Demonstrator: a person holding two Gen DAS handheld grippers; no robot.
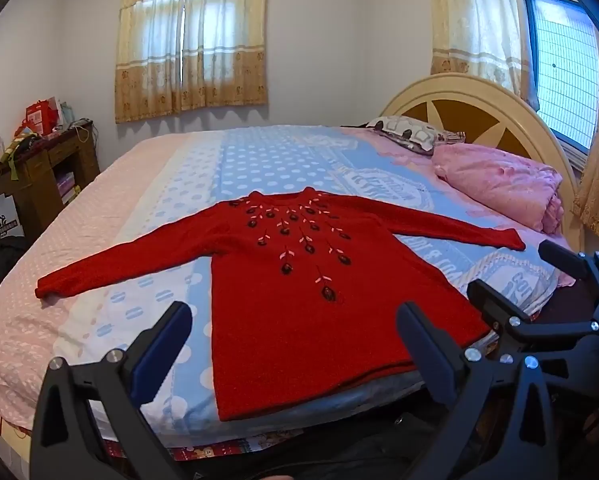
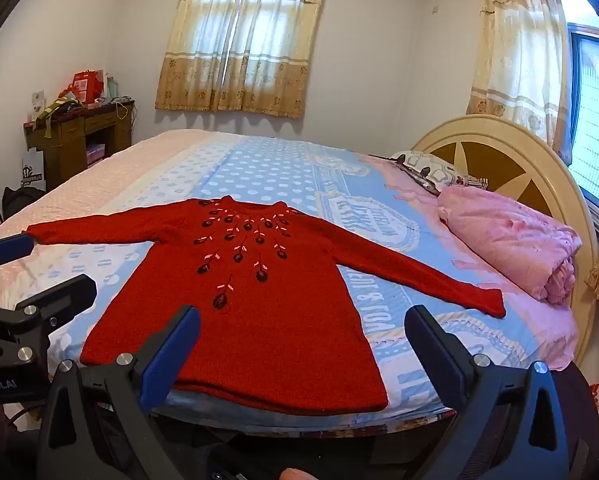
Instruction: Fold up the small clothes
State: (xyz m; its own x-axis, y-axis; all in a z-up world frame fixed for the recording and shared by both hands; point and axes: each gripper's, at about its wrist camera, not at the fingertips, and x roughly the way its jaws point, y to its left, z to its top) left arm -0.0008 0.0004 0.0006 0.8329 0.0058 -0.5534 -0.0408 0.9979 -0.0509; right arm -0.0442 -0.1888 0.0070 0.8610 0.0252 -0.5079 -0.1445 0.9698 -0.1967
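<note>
On the bed (image 1: 111, 184), which fills most of both views, a red sweater (image 1: 299, 300) lies flat and face up, and this sweater is my landmark for all other places. Beyond its neckline the blue dotted sheet runs toward the far wall with the curtained window (image 1: 191, 40). Past its right sleeve stands the rounded headboard (image 1: 479, 96), and between the headboard and that sleeve rests a folded pink blanket (image 1: 503, 188) with a patterned pillow (image 1: 411, 134) behind it. Far beyond its left sleeve, against the wall, is a dark wooden cabinet (image 1: 47, 176) with bags on top.

The sweater itself is fully spread: both sleeves reach out to the sides, the body is smooth, and the hem lies at the near edge of the bed. No part is turned over another part, so I judge that the folding is not yet begun. Every fold is still to do: probably the sleeves inward over the body, then the body in half.

The left gripper (image 1: 295, 320) hovers just in front of the hem, its jaws wide apart and holding nothing. The right gripper (image 2: 303, 324) is beside it, near the hem's right side, also with jaws wide and empty. Neither touches the cloth, as far as I can see.
</note>
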